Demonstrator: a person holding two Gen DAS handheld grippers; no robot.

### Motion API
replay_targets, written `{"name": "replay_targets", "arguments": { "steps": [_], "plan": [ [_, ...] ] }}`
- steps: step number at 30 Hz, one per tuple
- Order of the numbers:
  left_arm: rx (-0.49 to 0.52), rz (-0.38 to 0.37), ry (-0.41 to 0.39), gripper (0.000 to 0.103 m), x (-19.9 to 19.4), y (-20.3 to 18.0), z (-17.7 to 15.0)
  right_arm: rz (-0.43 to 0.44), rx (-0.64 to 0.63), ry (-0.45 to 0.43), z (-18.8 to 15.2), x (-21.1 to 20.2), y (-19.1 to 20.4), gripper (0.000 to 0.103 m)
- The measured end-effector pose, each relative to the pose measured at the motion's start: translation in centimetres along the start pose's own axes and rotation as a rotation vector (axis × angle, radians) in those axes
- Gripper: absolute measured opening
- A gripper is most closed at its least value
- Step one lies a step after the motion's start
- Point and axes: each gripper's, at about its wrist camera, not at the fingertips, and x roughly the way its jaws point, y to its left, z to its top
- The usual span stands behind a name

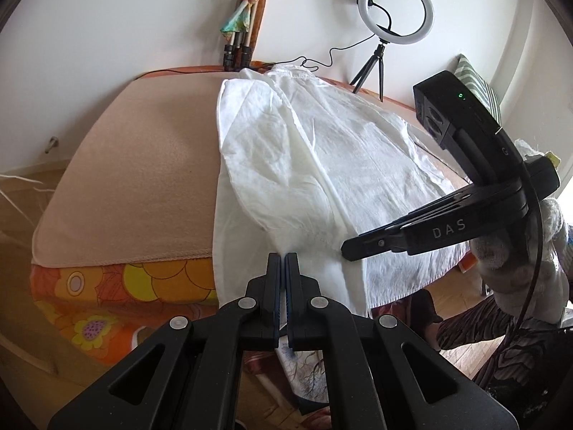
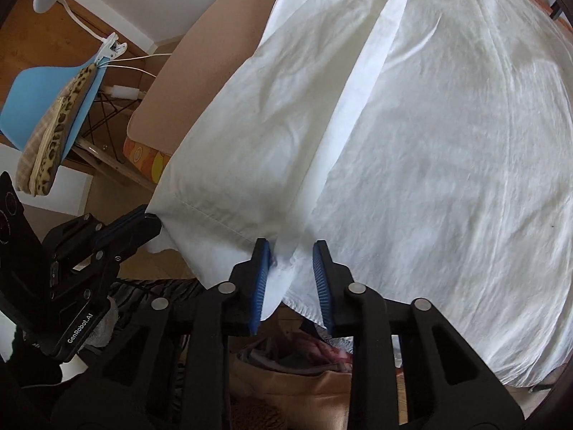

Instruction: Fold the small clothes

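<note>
White shirt (image 1: pixel 322 165) flat on bed, l. side folded in.

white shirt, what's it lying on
The white shirt lies on a tan blanket, which covers a floral-print mattress. How far the blanket runs beneath the shirt is hidden by the cloth.

The left wrist view sits just behind the left claw (image 1: pixel 283 261) at the near edge of the bed (image 1: pixel 136 165), looking forward and down across the white garment (image 1: pixel 322 165) toward the far wall, where a ring light (image 1: pixel 395 9) stands. The right wrist view rides behind the right claw (image 2: pixel 292 254), tilted more steeply and much nearer the cloth, which fills most of its frame. The 2 views share the garment's near hem and the bed, and each catches the other claw at its side.
</note>
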Motion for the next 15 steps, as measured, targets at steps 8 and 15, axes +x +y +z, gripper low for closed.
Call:
{"name": "replay_targets", "arguments": {
  "steps": [8, 15],
  "plan": [
    [-0.04, 0.023, -0.128, 0.001, -3.6, 1.2, 1.7, 0.306, 0.025, -0.213, 0.2, -5.1, 1.5, 0.007],
    [-0.031, 0.024, -0.025, 0.002, -1.1, 1.4, 0.8, 0.285, 0.091, -0.172, -1.1, -2.9, -1.3, 0.01]
  ]
}}
